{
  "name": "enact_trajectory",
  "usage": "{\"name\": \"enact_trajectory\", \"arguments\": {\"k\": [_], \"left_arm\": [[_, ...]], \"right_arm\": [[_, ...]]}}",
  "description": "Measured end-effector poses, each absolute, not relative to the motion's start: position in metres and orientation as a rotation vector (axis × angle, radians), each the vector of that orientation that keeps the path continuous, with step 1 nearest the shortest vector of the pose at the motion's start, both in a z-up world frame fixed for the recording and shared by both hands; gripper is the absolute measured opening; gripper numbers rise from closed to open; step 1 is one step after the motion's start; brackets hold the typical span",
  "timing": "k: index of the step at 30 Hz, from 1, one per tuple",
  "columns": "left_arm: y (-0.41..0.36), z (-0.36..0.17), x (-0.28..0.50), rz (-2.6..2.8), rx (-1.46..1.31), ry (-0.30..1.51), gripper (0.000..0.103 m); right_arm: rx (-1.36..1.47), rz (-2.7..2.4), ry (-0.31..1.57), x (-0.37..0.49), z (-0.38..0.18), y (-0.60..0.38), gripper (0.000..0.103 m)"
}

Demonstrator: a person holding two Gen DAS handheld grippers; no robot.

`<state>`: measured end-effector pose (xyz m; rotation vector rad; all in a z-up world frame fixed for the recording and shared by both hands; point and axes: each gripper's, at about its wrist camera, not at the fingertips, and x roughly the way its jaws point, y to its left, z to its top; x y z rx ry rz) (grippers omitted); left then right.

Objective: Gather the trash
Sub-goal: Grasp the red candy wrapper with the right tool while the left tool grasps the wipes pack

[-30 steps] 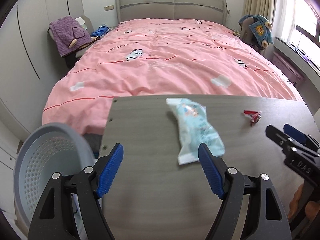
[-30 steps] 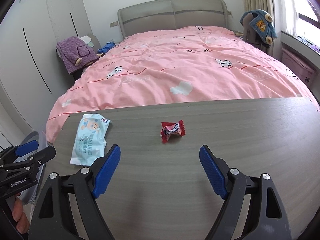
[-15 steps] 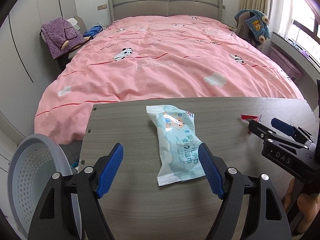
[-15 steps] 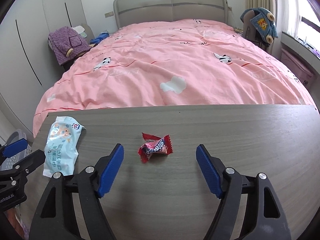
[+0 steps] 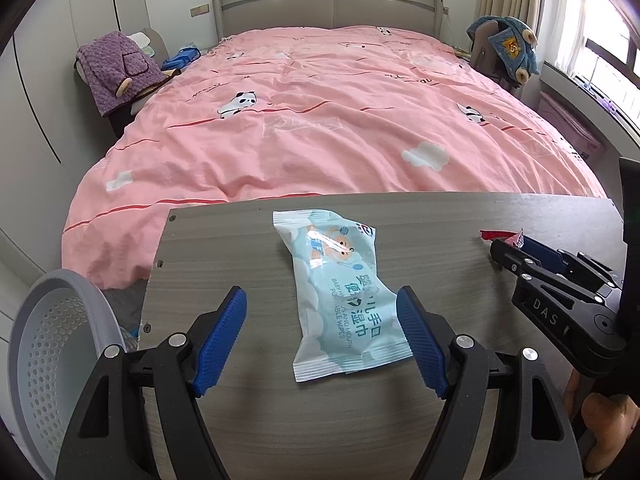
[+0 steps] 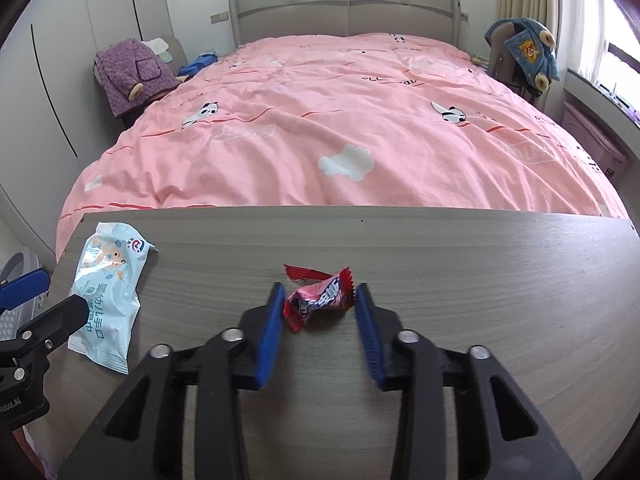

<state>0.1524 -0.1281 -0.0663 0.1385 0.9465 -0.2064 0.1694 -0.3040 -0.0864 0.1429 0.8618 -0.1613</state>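
Here the right gripper (image 6: pixel 318 308) is set down over the red candy wrapper (image 6: pixel 320 298), and its fingers (image 6: pixel 269 332) have just been closing; the wrapper lies between the blue pads, its crinkled ends reaching both, though whether they already press on it cannot be told. The wrapper's long axis runs across the gap, from one finger to the other. The left gripper (image 5: pixel 322 334) is held with its fingers (image 5: pixel 219 340) wide apart, and the pale blue wet-wipe packet (image 5: pixel 340 292) lies on the table (image 5: pixel 240 248) between them, nearer the right-hand pad. The packet's long axis runs away from the gripper, along the fingers, so its narrow width would be spanned by a closing grip. Each piece is nearest its own hand. The grey perforated basket (image 5: pixel 48 344) stands off the table's left edge, closest to the left hand, and is judged the likely place for the trash.
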Motion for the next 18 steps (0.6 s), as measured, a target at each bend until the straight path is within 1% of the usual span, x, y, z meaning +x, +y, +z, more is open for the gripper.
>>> {"name": "enact_trajectory", "arguments": {"k": [4, 18], "left_arm": [[-0.13, -0.069, 0.153, -0.205, 0.138, 0.957, 0.074], [-0.14, -0.077, 0.163, -0.219, 0.118, 1.014, 0.074]], "right_arm": [[0.169, -0.15, 0.85, 0.167, -0.086, -0.308, 0.03], [0.275, -0.122, 0.791, 0.154, -0.081, -0.321, 0.029]]}}
